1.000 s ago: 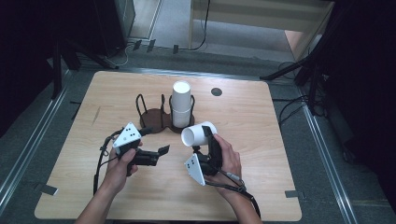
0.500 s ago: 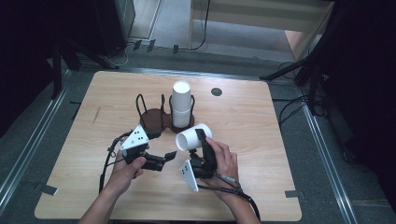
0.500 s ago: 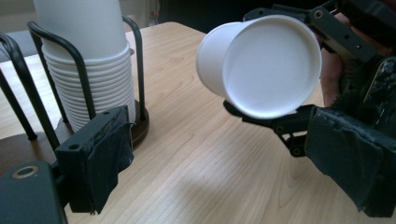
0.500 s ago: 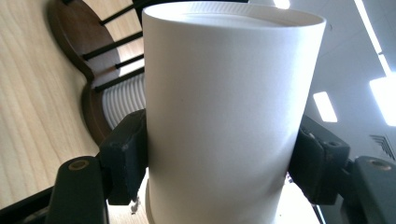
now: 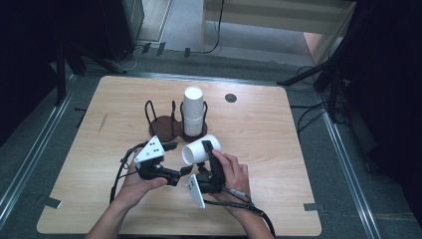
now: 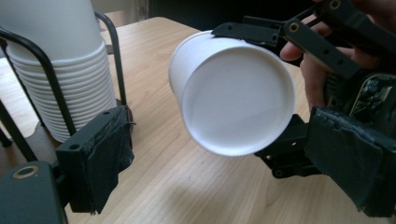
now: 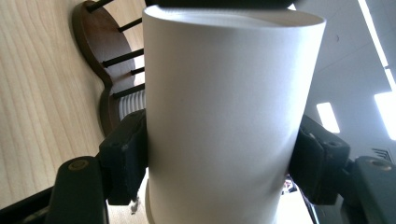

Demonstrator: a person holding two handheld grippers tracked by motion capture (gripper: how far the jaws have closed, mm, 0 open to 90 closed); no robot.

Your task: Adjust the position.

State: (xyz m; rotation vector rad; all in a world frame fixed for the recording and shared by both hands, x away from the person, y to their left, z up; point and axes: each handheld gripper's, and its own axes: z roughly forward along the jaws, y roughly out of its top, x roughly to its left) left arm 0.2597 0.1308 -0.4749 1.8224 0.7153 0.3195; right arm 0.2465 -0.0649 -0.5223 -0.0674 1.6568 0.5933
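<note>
Your right gripper is pinching a single white paper cup across its sides; in the right gripper view the black pads press in on both walls of the cup. The cup is held off the wooden table, tipped on its side near the front of the dark wooden cup holder, which carries a stack of white cups in one ring. Your left gripper has its jaws spread wide, one pad to each side of the held cup's flat bottom, touching nothing. The cup's open mouth is hidden, and the stack's top is cut off in the left gripper view.
</note>
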